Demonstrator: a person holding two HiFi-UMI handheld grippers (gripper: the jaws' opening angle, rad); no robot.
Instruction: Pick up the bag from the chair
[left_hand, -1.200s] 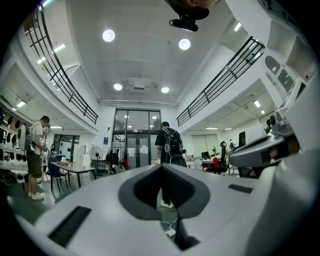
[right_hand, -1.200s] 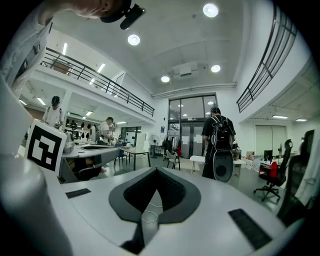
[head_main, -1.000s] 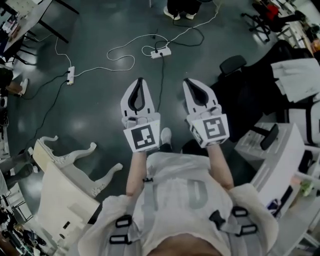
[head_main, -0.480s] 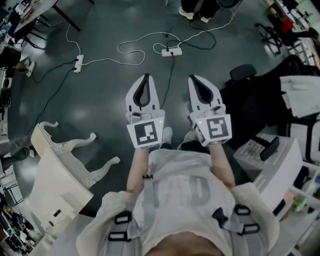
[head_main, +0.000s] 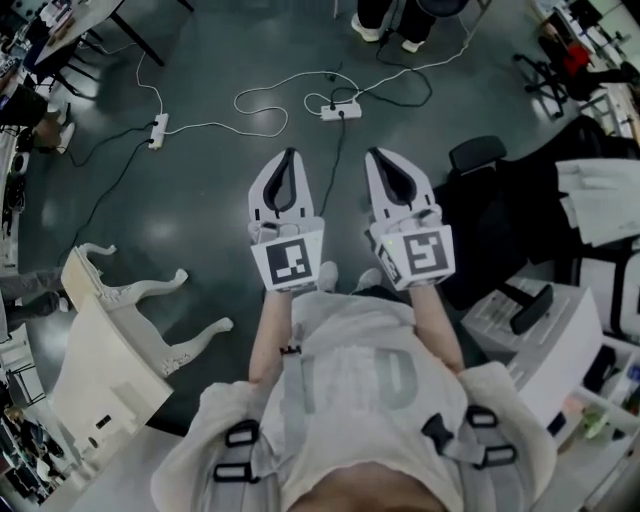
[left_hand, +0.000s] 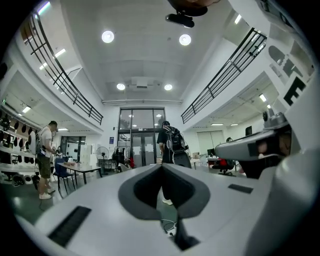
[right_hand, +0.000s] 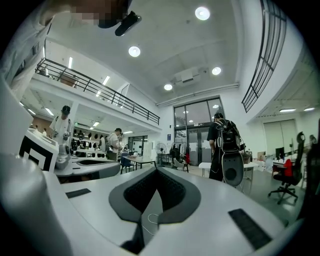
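Observation:
My left gripper (head_main: 287, 153) and right gripper (head_main: 375, 153) are held level side by side in front of the person's chest, both shut with nothing between the jaws. In the head view a black office chair (head_main: 475, 155) stands to the right of them, with a dark bulky mass (head_main: 520, 215) beside it; I cannot tell whether that is the bag. The left gripper view looks over the shut left gripper (left_hand: 162, 165) into a hall, with the right gripper (left_hand: 260, 147) alongside. The right gripper view shows the shut right gripper (right_hand: 156, 169) and the left gripper (right_hand: 75, 167) at its left.
A white carved piece of furniture (head_main: 110, 330) lies on the dark floor at the left. Power strips (head_main: 335, 110) and cables trail ahead. A white cabinet (head_main: 540, 330) and white cloth (head_main: 600, 200) crowd the right. A person with a backpack (left_hand: 170, 145) stands ahead.
Both grippers have drifted slightly up and left in the head view and stay shut. The view has shifted a little, so the black chair sits lower in the picture.

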